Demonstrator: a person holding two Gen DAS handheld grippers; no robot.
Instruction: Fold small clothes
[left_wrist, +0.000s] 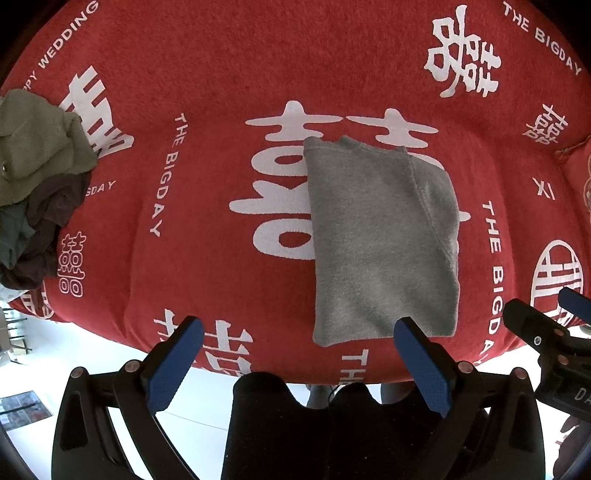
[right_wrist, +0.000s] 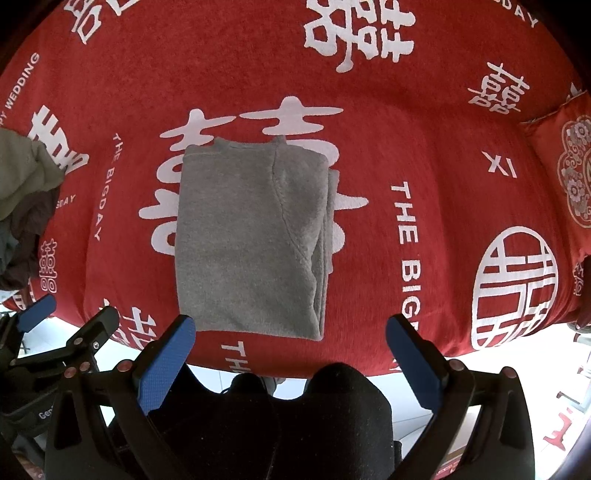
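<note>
Grey garment (right_wrist: 251, 240) lies folded lengthwise mid-bed on the red blanket (right_wrist: 424, 122). Soft, light, limp fleece: pinch its near hem corners. Your left gripper (left_wrist: 295, 354) and right gripper (right_wrist: 291, 347) fingers gape empty.

A grey knit garment (right_wrist: 251, 236) lies flat on a red blanket (right_wrist: 424, 122), folded into a tall rectangle; its neckline points away; one side, possibly a sleeve, is folded inward along a curved seam.

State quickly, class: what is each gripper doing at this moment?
Left gripper: open, holding nothing.
Right gripper: open, holding nothing, near the grey garment.
</note>
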